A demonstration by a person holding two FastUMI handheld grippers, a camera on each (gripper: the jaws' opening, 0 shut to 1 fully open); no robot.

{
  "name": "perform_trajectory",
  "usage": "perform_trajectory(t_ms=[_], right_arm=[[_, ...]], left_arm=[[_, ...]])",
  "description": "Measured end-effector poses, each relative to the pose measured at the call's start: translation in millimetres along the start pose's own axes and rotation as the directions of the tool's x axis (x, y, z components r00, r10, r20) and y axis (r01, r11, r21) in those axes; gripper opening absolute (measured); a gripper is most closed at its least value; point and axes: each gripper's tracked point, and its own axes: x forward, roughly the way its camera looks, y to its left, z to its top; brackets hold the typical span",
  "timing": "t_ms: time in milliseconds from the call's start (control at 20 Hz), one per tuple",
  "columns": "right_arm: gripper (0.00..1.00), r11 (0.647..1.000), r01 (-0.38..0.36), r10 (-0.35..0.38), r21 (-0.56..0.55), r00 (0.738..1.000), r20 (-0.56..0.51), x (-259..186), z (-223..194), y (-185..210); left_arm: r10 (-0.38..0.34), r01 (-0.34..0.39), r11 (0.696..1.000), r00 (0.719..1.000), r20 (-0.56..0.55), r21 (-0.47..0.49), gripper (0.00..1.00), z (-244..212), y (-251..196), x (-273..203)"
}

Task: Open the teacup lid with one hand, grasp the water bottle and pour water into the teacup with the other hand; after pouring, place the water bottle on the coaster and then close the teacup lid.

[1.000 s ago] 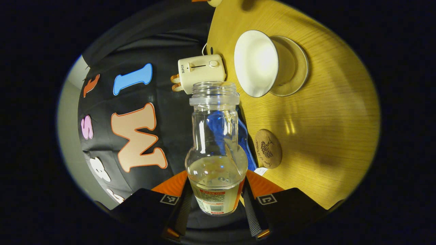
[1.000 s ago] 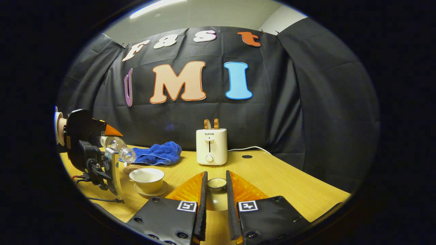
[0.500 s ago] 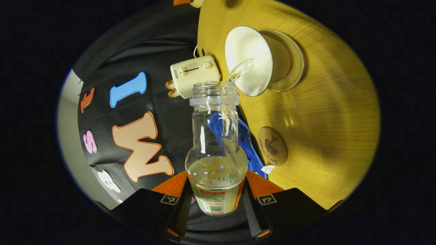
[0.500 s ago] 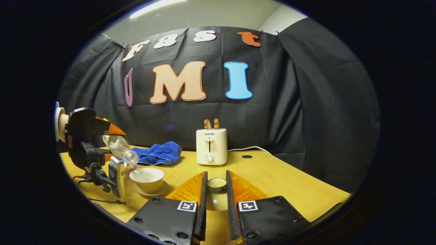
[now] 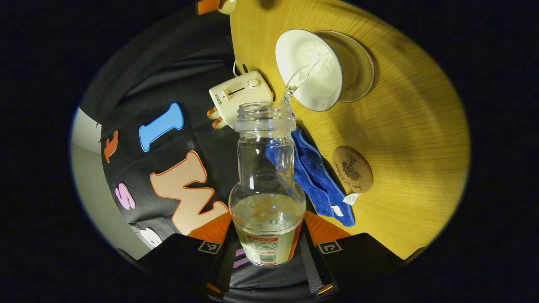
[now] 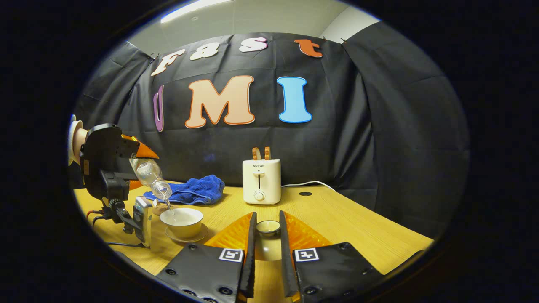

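Observation:
In the left gripper view my left gripper is shut on a clear water bottle with no cap, tipped mouth-down. A thin stream of water runs from its mouth into the white teacup on its saucer. The round cork coaster lies bare on the table beside the cup. In the right gripper view my right gripper is shut on the teacup lid, held off to the right of the teacup. There the bottle slants down over the cup's rim.
A blue towel lies between the coaster and the booth wall. A cream toaster with toast stands at the back of the wooden table, its cord trailing right. A hand holds the left gripper's body at the table's left edge.
The left gripper has tipped the bottle further over the cup, and water has started streaming into the teacup. The right gripper with the lid has stayed still.

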Motion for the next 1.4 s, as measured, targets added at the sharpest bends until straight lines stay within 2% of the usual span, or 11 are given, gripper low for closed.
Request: perform_trajectory(t_ms=[400, 550, 600, 700, 750, 850, 900, 1000, 1100, 1250, 1400], right_arm=[[0.3, 1.0, 0.0, 0.0, 0.0, 1.0, 0.001, 0.5, 0.4, 0.2], [0.3, 1.0, 0.0, 0.0, 0.0, 1.0, 0.001, 0.9, 0.0, 0.5], [0.3, 1.0, 0.0, 0.0, 0.0, 1.0, 0.001, 0.8, 0.4, 0.5], [0.3, 1.0, 0.0, 0.0, 0.0, 1.0, 0.002, 0.9, 0.1, 0.4], [0.3, 1.0, 0.0, 0.0, 0.0, 1.0, 0.001, 0.9, -0.1, 0.4], [0.3, 1.0, -0.001, 0.001, 0.0, 1.0, 0.002, 0.8, -0.1, 0.4], [0.3, 1.0, 0.0, 0.0, 0.0, 1.0, 0.001, 1.0, -0.1, 0.4], [0.3, 1.0, -0.001, 0.001, -0.001, 1.0, 0.001, 0.2, 0.1, 0.2], [0.3, 1.0, -0.001, 0.001, 0.0, 1.0, 0.001, 1.3, -0.3, 0.5], [0.3, 1.0, 0.0, 0.0, -0.001, 1.0, 0.001, 0.5, -0.6, 0.8], [0.3, 1.0, 0.008, -0.008, -0.002, 1.0, 0.001, 0.7, -0.2, -1.1]], left_arm=[[0.05, -0.05, 0.997, 0.999, 0.006, 0.061, 0.67, 0.3, 10.6, -2.3], [0.052, -0.053, 0.998, 0.998, 0.023, 0.045, 0.67, 6.2, 12.2, -1.2], [0.035, -0.035, 0.999, 0.999, 0.035, 0.006, 0.67, 8.1, 9.0, 0.8], [-0.012, 0.017, 0.991, 0.999, 0.037, -0.134, 0.67, 9.7, -5.8, -3.4], [-0.026, 0.036, 0.978, 0.998, 0.053, -0.204, 0.67, 14.7, -8.8, -3.9], [-0.044, 0.072, 0.935, 0.995, 0.089, -0.348, 0.65, 28.0, -17.1, -6.0], [-0.059, 0.099, 0.902, 0.993, 0.107, -0.42, 0.67, 32.4, -24.9, -8.0], [-0.064, 0.134, 0.812, 0.988, 0.142, -0.568, 0.67, 45.1, -34.7, -9.0], [-0.046, 0.146, 0.687, 0.986, 0.158, -0.711, 0.69, 49.4, -37.8, -8.8], [0.022, 0.119, 0.435, 0.99, 0.143, -0.893, 0.66, 41.4, -26.0, -4.3], [0.077, 0.105, 0.154, 0.99, 0.118, -0.983, 0.66, 16.1, -16.3, -2.2]])
